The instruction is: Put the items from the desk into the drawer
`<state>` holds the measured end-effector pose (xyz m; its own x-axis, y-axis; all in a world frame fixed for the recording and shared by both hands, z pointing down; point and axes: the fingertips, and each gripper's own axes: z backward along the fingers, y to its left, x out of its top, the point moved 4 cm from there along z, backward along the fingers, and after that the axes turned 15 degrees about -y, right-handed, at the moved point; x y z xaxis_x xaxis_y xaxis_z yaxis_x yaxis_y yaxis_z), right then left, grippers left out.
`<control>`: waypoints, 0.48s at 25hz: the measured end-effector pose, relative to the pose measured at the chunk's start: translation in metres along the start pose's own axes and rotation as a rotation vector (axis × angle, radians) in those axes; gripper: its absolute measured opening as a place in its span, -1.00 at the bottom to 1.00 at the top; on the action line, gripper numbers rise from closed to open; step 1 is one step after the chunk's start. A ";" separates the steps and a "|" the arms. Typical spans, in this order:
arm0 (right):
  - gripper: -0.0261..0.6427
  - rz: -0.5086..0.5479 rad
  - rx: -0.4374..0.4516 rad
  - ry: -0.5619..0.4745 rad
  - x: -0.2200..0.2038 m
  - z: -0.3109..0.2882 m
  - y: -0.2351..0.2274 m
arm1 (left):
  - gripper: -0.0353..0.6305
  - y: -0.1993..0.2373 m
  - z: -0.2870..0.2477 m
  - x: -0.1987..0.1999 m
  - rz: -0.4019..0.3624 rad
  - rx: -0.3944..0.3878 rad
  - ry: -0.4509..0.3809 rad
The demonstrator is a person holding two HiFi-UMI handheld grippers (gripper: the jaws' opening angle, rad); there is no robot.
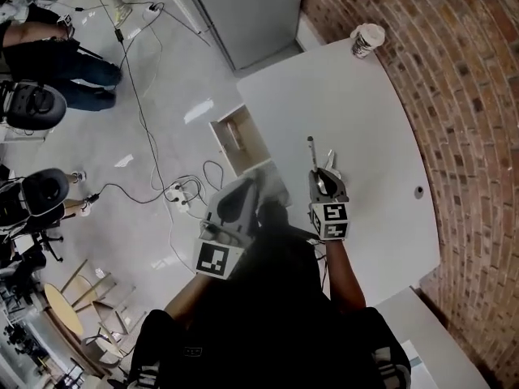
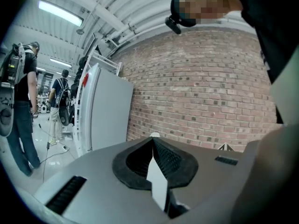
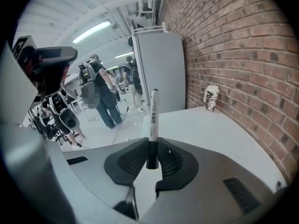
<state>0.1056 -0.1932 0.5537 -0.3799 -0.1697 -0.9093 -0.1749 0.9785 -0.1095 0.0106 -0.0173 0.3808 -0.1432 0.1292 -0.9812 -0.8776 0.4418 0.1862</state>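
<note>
Drawer (image 1: 236, 138) stands open off the left edge of the tabletop (image 1: 369, 128), ready to receive. My left claw (image 2: 153, 143) is clenched on nothing, pads meeting tip to tip. I judge it idle, parked near the drawer side. My right claw (image 3: 152, 158) is grasping a marker (image 3: 153, 118) by its dark lower end, so the white barrel stands up out of the pads. The marker is over the tabletop, right of the drawer, so the drop needs a carry leftward. Paper cup (image 1: 367, 40) sits at the far corner, well apart from both claws.
</note>
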 end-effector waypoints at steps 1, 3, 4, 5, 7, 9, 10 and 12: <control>-0.75 0.003 0.011 -0.001 0.002 -0.002 0.008 | -0.88 0.006 0.007 0.002 -0.002 0.016 -0.004; -0.75 0.012 0.033 -0.001 0.006 -0.006 0.023 | -0.88 0.020 0.019 0.005 -0.002 0.050 -0.008; -0.75 0.018 0.044 -0.001 0.008 -0.009 0.031 | -0.88 0.028 0.024 0.007 0.000 0.066 -0.013; -0.75 0.024 0.054 -0.002 0.010 -0.013 0.039 | -0.88 0.035 0.028 0.008 0.002 0.080 -0.019; -0.75 0.037 0.071 -0.002 0.013 -0.019 0.054 | -0.88 0.049 0.035 0.009 0.007 0.100 -0.030; -0.75 0.046 0.087 -0.001 0.016 -0.027 0.069 | -0.88 0.065 0.041 0.009 0.010 0.111 -0.034; -0.75 0.048 0.094 -0.001 0.018 -0.031 0.076 | -0.88 0.075 0.043 0.009 0.009 0.114 -0.036; -0.75 0.053 0.101 -0.004 0.022 -0.043 0.090 | -0.88 0.097 0.047 0.010 -0.001 0.125 -0.039</control>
<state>0.0419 -0.1136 0.5412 -0.3824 -0.1167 -0.9166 -0.0617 0.9930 -0.1007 -0.0546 0.0687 0.3910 -0.1223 0.1624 -0.9791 -0.8137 0.5485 0.1927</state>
